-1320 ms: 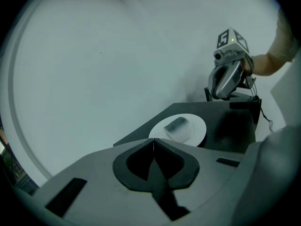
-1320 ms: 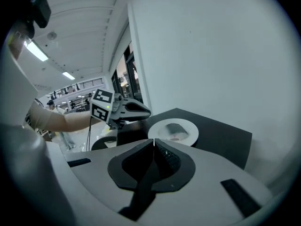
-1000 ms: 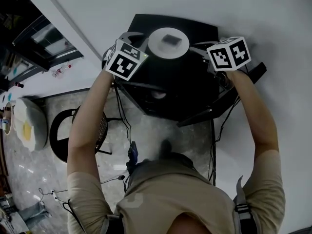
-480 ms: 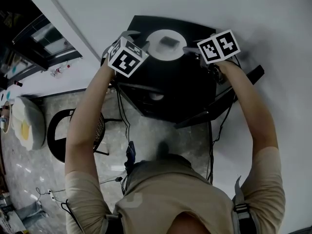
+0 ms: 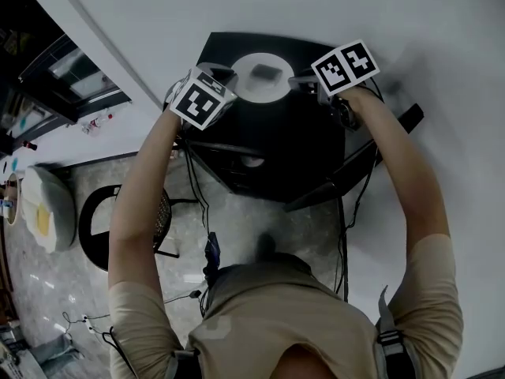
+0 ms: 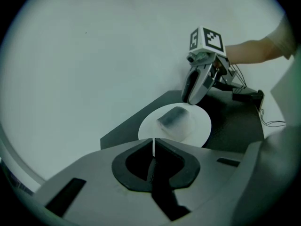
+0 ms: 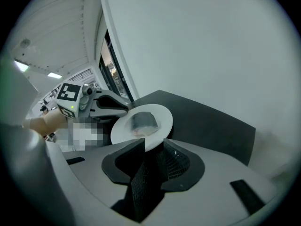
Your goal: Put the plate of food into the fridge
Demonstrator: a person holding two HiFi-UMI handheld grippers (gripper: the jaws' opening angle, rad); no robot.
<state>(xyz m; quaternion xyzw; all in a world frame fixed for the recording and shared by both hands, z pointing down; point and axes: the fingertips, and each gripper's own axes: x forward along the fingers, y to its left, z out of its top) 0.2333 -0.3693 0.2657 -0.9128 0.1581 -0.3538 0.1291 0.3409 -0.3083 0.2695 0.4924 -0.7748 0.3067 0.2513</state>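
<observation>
- The left gripper (image 6: pixel 154 144) has just been closing. Its jaws now stand pressed almost together, smooth grey shells with black liners meeting at a hairline slit. Only a thin white line shows in that slit, and I see nothing pinched there.
- The right gripper (image 7: pixel 151 147) has just been opening. Its jaws are spread, with cross-hatched black rubber on the pad faces. The near rim of the plate (image 7: pixel 162 114) dips into the gap between them, and neither pad presses on it.
- The plate is round, flat, white and glossy. It lies on a matte black tabletop (image 7: pixel 211 121), with one gripper at each side of its rim.
- The food (image 7: pixel 143 121) is a dark grey, blocky chunk with rounded corners, sitting near the plate's middle.
- A plain white wall (image 7: pixel 197 41) rises right behind the tabletop.
- In the head view each gripper carries a white marker cube (image 5: pixel 202 99) printed with black squares.
</observation>
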